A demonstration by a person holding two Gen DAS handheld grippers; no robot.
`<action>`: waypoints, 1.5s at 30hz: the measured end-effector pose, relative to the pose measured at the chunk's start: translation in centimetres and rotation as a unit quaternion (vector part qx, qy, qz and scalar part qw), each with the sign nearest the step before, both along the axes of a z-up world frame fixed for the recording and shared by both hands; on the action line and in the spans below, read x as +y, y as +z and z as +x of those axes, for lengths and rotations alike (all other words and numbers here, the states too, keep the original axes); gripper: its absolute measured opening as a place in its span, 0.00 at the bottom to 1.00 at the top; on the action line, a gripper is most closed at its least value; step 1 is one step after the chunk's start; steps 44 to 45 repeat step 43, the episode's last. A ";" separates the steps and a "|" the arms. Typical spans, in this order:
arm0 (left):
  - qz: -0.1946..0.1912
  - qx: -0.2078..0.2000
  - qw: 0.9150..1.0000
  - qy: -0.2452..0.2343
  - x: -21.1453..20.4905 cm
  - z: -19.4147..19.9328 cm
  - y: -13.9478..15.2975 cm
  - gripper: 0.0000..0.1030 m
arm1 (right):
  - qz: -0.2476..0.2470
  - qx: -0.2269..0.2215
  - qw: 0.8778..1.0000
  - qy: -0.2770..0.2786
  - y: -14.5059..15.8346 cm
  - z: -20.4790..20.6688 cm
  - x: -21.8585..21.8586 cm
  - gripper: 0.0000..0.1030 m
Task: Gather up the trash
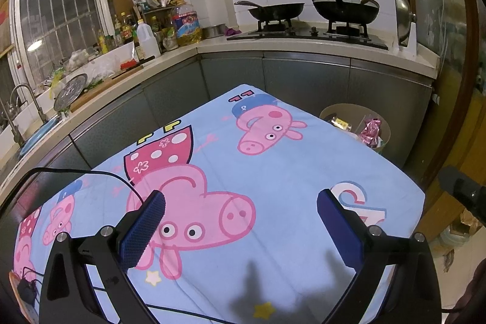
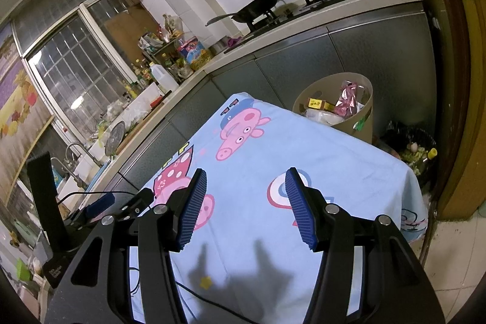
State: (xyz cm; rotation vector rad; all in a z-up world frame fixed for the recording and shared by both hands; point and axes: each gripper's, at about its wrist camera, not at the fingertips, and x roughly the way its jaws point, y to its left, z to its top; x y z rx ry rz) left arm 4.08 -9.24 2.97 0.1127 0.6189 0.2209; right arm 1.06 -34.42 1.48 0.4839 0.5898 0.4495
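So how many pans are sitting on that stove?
2. A shallow frying pan sits on the left burner, and a deeper wok with a glass lid sits on the right burner. A steel lid leans at the counter's right end, not a pan.

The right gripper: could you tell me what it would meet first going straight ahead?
Probably the blue cartoon tablecloth; the right gripper, jaws open and empty, tilts down toward it. Depth is uncertain.

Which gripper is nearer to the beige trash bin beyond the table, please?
Probably right. The right gripper hovers open toward the table's bin-side edge; the trash bin sits ahead-right. The left gripper is beside it, farther left.
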 end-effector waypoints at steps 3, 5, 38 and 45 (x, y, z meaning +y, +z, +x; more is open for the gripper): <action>0.001 0.001 1.000 -0.001 -0.1 0.1 0.0 0.97 | 0.000 0.000 1.000 0.000 0.0 0.1 0.0 0.52; 0.002 0.001 1.000 0.000 0.0 0.0 0.0 0.97 | 0.000 0.001 1.000 0.001 0.0 0.0 0.0 0.52; 0.003 0.023 1.000 -0.006 1.1 -0.3 -1.3 0.97 | 0.001 0.003 1.000 0.002 0.0 -0.2 0.0 0.53; 0.003 0.030 1.000 -0.003 1.2 0.2 -1.3 0.97 | 0.001 0.006 1.000 0.002 0.0 -0.8 0.6 0.56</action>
